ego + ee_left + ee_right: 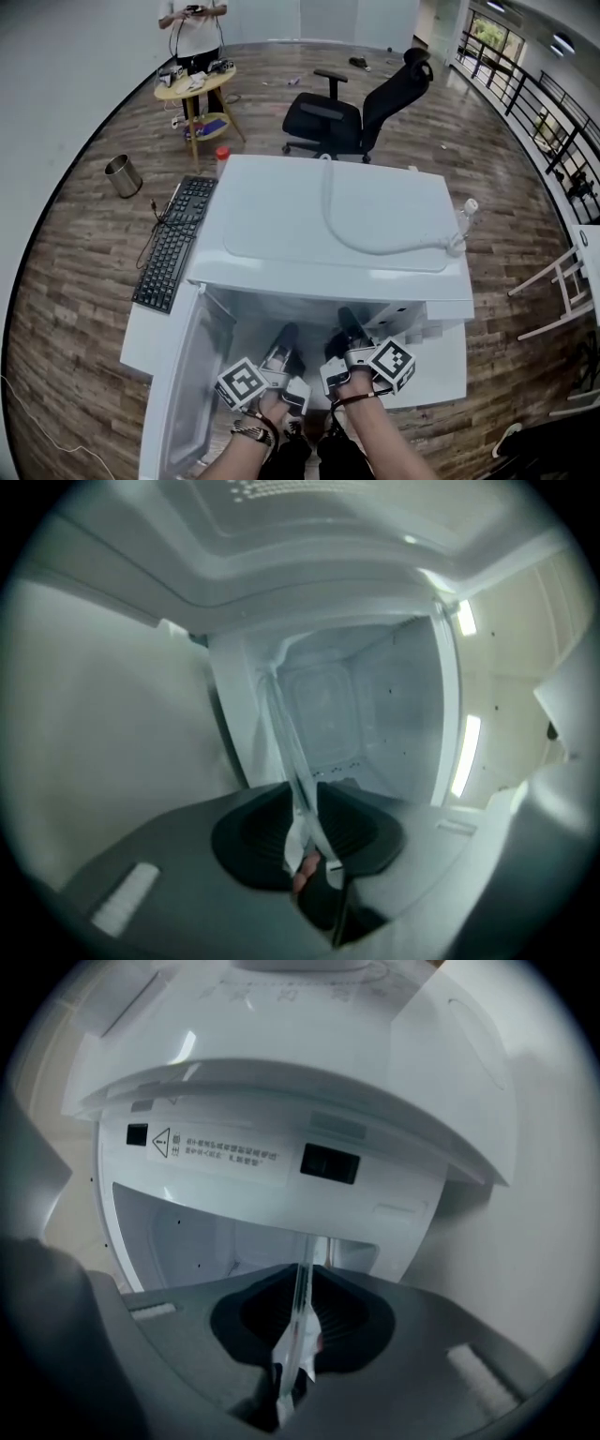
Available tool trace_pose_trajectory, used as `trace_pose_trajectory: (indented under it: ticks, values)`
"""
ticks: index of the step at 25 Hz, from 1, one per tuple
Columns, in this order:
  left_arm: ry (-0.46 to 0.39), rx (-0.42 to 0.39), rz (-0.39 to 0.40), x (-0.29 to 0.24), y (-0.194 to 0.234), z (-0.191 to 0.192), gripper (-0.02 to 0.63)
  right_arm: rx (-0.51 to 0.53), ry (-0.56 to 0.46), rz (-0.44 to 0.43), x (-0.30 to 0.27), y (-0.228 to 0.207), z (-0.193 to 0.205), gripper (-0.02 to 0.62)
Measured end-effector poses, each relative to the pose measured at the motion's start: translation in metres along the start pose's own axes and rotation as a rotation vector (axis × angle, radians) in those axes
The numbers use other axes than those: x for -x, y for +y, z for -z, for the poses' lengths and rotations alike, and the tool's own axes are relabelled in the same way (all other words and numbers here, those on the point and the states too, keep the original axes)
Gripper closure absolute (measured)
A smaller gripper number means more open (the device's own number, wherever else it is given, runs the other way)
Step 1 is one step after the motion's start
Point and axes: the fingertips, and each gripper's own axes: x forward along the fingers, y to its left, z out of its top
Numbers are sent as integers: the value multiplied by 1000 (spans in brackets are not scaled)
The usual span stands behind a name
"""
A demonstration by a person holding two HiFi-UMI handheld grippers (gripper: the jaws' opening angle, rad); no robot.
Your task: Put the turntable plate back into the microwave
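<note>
The white microwave [337, 225] stands on a white table with its door [192, 375] swung open to the left. Both grippers reach level into the front of its opening, my left gripper [286, 337] beside my right gripper [349, 323]. The clear glass turntable plate [298, 780] shows edge-on between the left gripper's black pads, which close on it. In the right gripper view the plate's rim [302, 1307] is clamped the same way, upright between the pads. The empty white cavity [375, 714] lies straight ahead. The plate is too transparent to make out in the head view.
A white cable [375, 239] loops over the microwave's top. A black keyboard [176, 242] lies to its left and a clear bottle [466, 214] stands at its right. Behind are an office chair [352, 108], a metal bin [123, 175] and a round table [195, 84] with a person.
</note>
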Motion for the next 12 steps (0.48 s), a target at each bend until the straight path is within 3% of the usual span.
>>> trace_pose_trajectory:
  ticks: [4,12]
  values:
    - [-85,57,2,1,3,-14,533,87,89,3,2,4,16,515]
    - [-121,77,-14,-3,11,-17,551,130,145,12,15,1,39,515]
